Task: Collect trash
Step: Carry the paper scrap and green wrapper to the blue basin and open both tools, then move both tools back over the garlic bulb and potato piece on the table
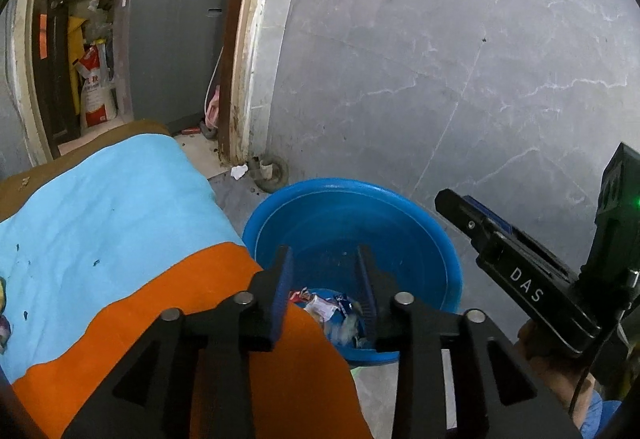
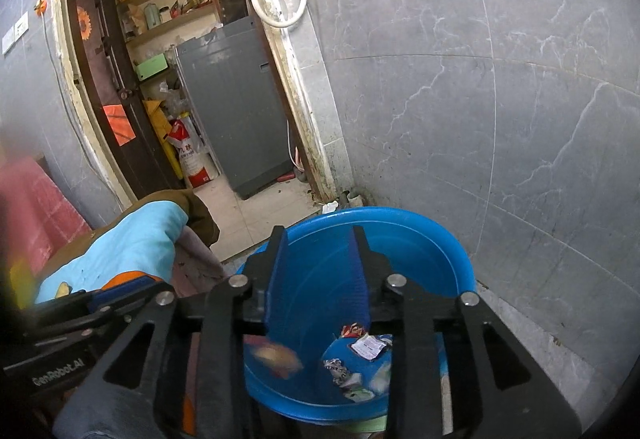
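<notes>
Blue basin [image 2: 424, 239] held wrappers [image 2: 366, 345]; both grippers, left [image 1: 324, 271] and right [image 2: 318, 259], hung wide, empty above it; blurred scrap [image 2: 276, 357] mid-fall, likely to miss near rim.

One basin, two grippers, a scatter of wrappers.
One blue basin [image 2: 420, 239]; about six wrappers [image 2: 366, 347] inside; two grippers, left gripper [image 1: 324, 279] and right gripper [image 2: 318, 267].

Basin [image 2: 420, 239] blue; wrappers [image 2: 366, 347] red, white; blanket [image 1: 100, 207] light blue, orange band; wall [image 1: 440, 59] grey, white-veined

Dim, even indoor light; strong fisheye edge warp; falling wrapper [image 2: 276, 357] motion-blurred.
</notes>
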### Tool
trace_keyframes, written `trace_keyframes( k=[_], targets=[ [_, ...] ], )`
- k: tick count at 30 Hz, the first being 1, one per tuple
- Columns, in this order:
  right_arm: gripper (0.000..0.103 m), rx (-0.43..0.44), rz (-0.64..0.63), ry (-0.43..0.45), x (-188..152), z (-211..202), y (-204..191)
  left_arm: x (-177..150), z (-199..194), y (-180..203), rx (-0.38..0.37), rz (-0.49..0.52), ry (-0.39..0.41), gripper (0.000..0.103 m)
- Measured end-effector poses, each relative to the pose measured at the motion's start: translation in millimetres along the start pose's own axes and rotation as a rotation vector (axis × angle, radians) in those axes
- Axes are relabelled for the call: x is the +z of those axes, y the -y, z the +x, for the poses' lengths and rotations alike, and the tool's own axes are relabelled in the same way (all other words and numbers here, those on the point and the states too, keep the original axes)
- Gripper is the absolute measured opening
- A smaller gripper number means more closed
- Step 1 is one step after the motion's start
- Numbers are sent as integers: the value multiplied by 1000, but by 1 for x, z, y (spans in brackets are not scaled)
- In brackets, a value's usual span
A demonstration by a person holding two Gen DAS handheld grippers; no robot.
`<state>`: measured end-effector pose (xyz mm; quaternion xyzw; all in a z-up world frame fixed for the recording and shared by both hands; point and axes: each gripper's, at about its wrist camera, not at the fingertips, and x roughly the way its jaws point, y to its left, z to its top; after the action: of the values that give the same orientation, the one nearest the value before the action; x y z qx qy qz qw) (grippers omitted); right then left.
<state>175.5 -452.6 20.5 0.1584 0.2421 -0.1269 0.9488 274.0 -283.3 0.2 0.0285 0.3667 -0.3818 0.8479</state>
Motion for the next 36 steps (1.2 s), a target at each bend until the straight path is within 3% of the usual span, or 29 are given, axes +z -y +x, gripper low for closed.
trace_keyframes(
  k=[5, 11, 15, 19, 21, 36],
  targets=[
    [76, -1, 1, 8, 1, 1, -3, 2, -9, -7, 18, -23, 25, 33],
    [91, -1, 2, 41, 2, -3, -5, 6, -29, -18, 64, -59, 83, 46],
    [103, 4, -7, 79, 3, -9, -8, 7, -45, -27, 121, -76, 129, 64],
    [103, 16, -27, 136, 4, -17, -15, 7, -65, -35, 193, -90, 198, 92],
    [103, 21, -39, 162, 5, -20, -18, 2, -78, -36, 232, -91, 252, 98],
    [103, 103, -179, 378, -3, -55, -69, -12, -163, -68, 405, -145, 519, 101]
  ],
)
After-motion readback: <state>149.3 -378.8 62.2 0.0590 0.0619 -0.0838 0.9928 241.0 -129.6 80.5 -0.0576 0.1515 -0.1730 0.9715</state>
